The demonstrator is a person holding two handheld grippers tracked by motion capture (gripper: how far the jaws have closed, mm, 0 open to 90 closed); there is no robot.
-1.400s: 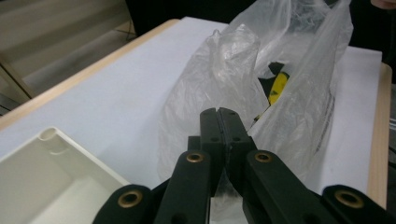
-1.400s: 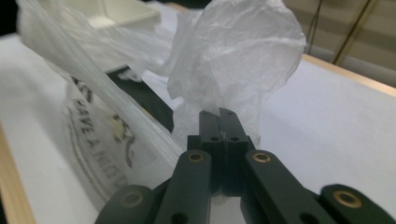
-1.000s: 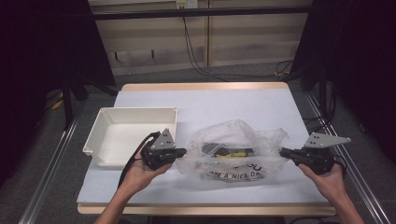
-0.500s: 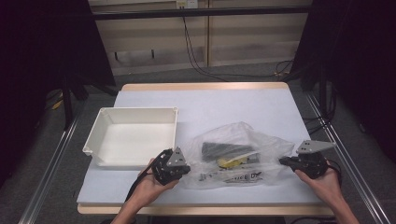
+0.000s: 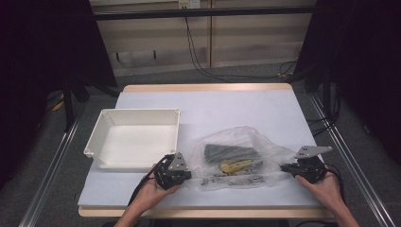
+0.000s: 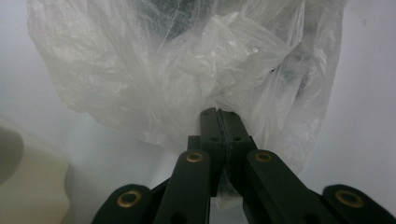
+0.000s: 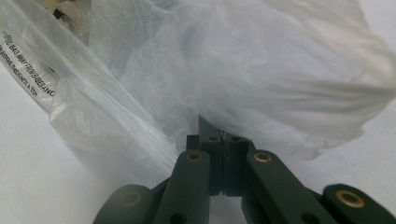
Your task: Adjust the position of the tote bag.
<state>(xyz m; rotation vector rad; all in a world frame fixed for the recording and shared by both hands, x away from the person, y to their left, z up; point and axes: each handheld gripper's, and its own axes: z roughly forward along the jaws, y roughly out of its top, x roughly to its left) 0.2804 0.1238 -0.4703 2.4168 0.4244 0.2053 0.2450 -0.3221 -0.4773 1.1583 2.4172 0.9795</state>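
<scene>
Clear plastic bag [image 5: 239, 158] is lying on the table [image 5: 208, 106] just right of the white tray [image 5: 135, 137], with the left gripper [image 5: 188, 175] and right gripper [image 5: 283, 168] each pinching an end. Left gripper view: jaws are clamping thin film. Right gripper view: same. It's looking floppy, slippery and light; the dark and yellow stuff inside is probably tools.
</scene>
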